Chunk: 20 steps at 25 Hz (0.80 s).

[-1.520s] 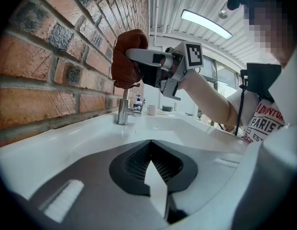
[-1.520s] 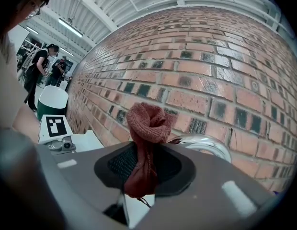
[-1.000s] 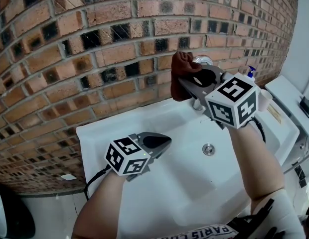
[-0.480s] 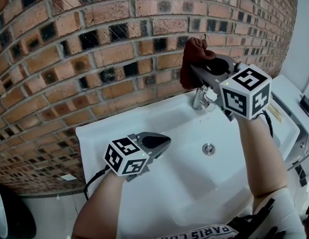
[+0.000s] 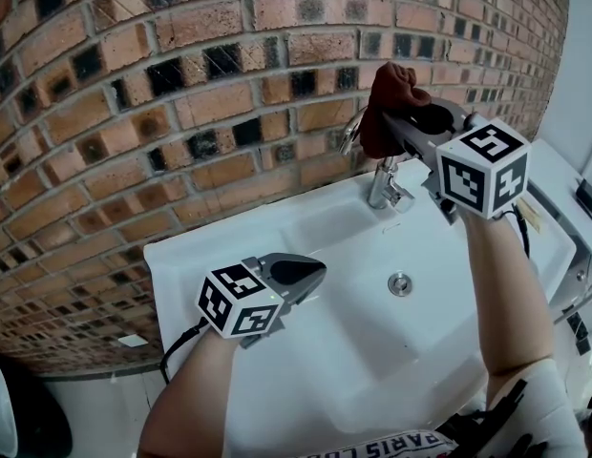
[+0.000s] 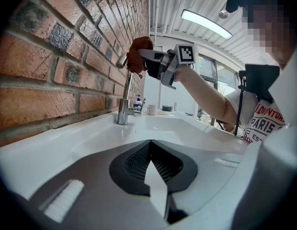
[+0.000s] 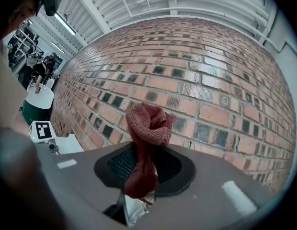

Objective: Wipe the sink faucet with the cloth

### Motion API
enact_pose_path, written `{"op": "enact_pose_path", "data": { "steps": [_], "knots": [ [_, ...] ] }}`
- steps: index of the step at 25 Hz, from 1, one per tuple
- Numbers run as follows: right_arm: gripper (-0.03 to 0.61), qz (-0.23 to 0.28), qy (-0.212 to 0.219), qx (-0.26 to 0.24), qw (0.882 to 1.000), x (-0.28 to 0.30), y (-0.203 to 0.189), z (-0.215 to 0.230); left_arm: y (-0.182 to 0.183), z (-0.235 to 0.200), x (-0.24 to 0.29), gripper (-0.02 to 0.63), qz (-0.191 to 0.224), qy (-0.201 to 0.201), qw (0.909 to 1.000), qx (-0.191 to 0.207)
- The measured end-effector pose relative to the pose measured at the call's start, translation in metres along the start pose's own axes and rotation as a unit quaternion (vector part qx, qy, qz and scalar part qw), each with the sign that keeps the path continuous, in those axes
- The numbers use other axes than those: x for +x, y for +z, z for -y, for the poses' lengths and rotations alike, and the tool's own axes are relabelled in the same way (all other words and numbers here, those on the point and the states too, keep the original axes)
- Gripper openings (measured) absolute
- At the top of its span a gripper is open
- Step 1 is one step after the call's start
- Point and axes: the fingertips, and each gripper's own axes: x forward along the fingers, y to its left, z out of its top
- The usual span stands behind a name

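Right gripper (image 5: 390, 124) clamps cloth (image 5: 393, 86) beside faucet (image 5: 383, 187) top; left gripper (image 5: 313, 272) closed above sink (image 5: 186, 248).

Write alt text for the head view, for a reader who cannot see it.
The right gripper holds a bunched reddish-brown cloth at the top of a chrome faucet, in front of a brick wall. The left gripper, shut and empty, hovers over the left side of the white sink.

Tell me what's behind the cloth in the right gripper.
The brick wall is directly behind the cloth. In the head view the cloth covers part of the faucet arch; contact can't be told.
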Motion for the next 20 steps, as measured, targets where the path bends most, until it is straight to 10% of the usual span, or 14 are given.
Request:
{"op": "enact_pose_path", "data": {
  "steps": [20],
  "knots": [
    [0.095, -0.017, -0.064, 0.035, 0.997, -0.012, -0.051, 0.042, 0.000, 0.000, 0.000, 0.006, -0.002, 0.000, 1.0000, -0.002]
  ]
}}
